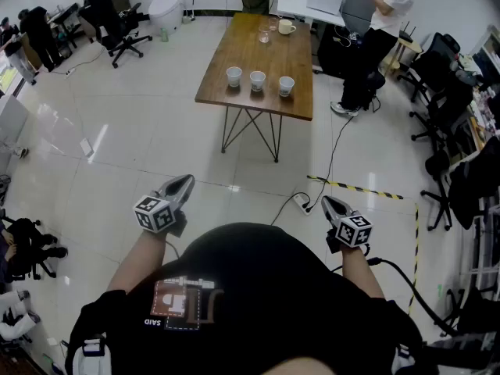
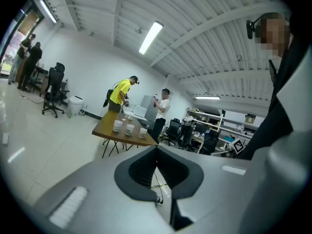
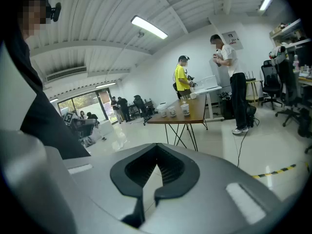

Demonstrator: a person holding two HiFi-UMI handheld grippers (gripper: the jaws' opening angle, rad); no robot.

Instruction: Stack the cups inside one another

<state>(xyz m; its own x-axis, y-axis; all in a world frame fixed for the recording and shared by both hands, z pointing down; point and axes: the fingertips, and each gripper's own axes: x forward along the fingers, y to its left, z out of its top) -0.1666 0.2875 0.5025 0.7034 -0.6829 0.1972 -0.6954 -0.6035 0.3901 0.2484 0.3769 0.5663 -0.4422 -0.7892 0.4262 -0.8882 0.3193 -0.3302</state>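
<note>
Three white paper cups stand in a row near the front edge of a wooden table [image 1: 254,49]: a left cup [image 1: 234,76], a middle cup [image 1: 258,80] and a right cup [image 1: 287,85]. They stand apart, none inside another. The left gripper view shows the same cups [image 2: 129,128] far ahead, as does the right gripper view [image 3: 172,112]. My left gripper [image 1: 184,183] and right gripper [image 1: 331,205] hang close to my body, a long way short of the table. Both are shut with nothing between the jaws [image 2: 156,147] [image 3: 157,145].
A mug [image 1: 287,26] and a glass [image 1: 264,34] sit at the table's far end, where two people stand. A power strip [image 1: 301,202] with cables and yellow-black tape [image 1: 361,187] lie on the floor ahead. Office chairs [image 1: 437,69] line the right side.
</note>
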